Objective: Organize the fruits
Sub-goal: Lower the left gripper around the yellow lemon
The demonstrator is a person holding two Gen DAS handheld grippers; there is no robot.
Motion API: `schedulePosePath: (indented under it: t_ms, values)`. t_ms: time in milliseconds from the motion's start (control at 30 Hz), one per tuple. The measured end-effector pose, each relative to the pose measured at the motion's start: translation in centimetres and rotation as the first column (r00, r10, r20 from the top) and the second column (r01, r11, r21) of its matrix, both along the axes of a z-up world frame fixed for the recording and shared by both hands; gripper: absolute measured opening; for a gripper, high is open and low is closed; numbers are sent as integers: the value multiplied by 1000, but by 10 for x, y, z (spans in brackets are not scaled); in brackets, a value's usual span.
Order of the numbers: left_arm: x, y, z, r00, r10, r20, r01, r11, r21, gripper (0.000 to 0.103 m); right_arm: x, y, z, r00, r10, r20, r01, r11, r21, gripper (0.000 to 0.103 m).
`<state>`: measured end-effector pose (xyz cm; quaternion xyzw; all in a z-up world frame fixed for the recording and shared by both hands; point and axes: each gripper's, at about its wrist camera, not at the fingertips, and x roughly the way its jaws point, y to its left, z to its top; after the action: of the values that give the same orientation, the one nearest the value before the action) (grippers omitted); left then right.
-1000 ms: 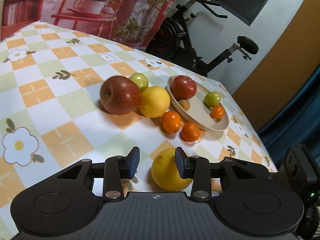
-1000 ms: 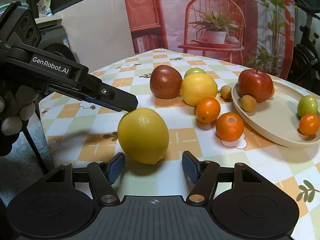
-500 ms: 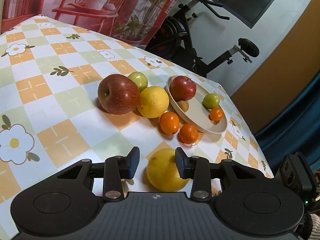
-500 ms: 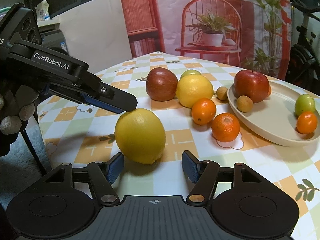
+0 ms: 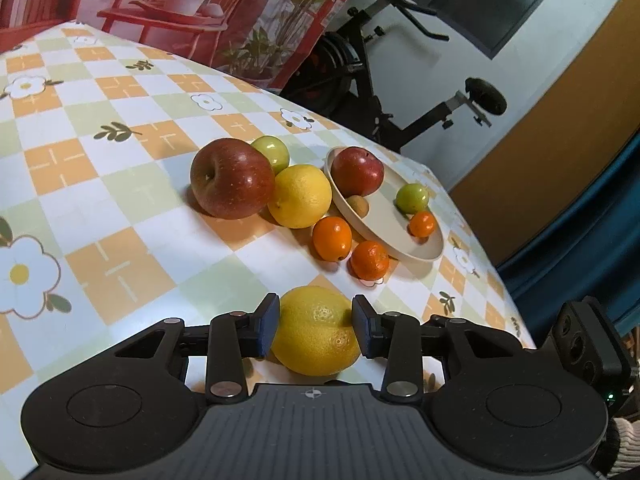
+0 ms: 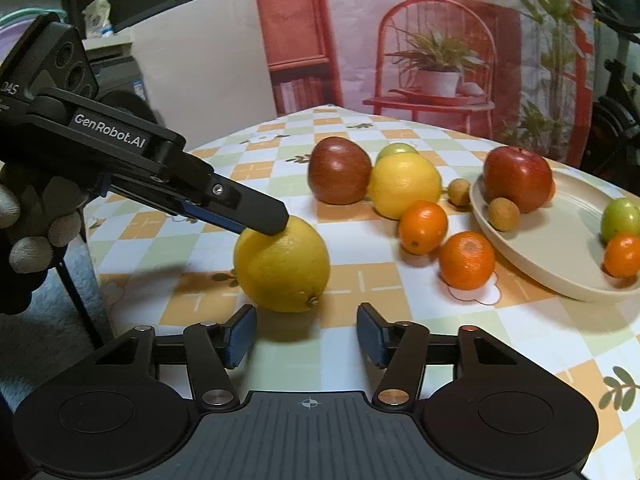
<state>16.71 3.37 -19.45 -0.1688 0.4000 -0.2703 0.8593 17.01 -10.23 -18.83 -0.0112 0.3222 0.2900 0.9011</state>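
Observation:
A large yellow lemon (image 6: 280, 268) lies on the checked tablecloth near the front edge. My left gripper (image 6: 276, 222) comes in from the left, its tips at the lemon's top. In the left wrist view the lemon (image 5: 316, 336) shows between the narrowly spaced pads of that left gripper (image 5: 315, 326), and no squeeze is visible. My right gripper (image 6: 306, 338) is just short of the lemon, its jaws closing with nothing between them. Behind lie a dark red apple (image 5: 230, 178), a second lemon (image 5: 300, 196) and two oranges (image 5: 332, 238). The beige plate (image 5: 384, 224) holds a red apple (image 5: 356, 170) and small fruits.
A green fruit (image 5: 272, 152) sits behind the apple on the cloth. A small brown fruit (image 6: 459, 192) lies beside the plate. A gloved hand (image 6: 24, 232) holds the left gripper beyond the table's left edge. An exercise bike (image 5: 400, 92) stands behind the table.
My left gripper has moved in over the front lemon, which now shows between its pads. The right gripper's jaws have narrowed. The lemon has shifted only slightly.

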Motion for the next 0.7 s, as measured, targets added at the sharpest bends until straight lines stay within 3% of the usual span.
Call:
schedulePosePath:
  t_ms: [167, 700]
  values:
    - [-2, 8, -5, 1000, 15, -10, -15, 999, -43, 42, -1, 8, 1, 1000, 29, 12, -29, 999, -14, 49]
    - [3, 7, -6, 1000, 3, -19, -4, 999, -43, 41, 7, 12, 2, 998, 54, 14, -54, 999, 6, 41]
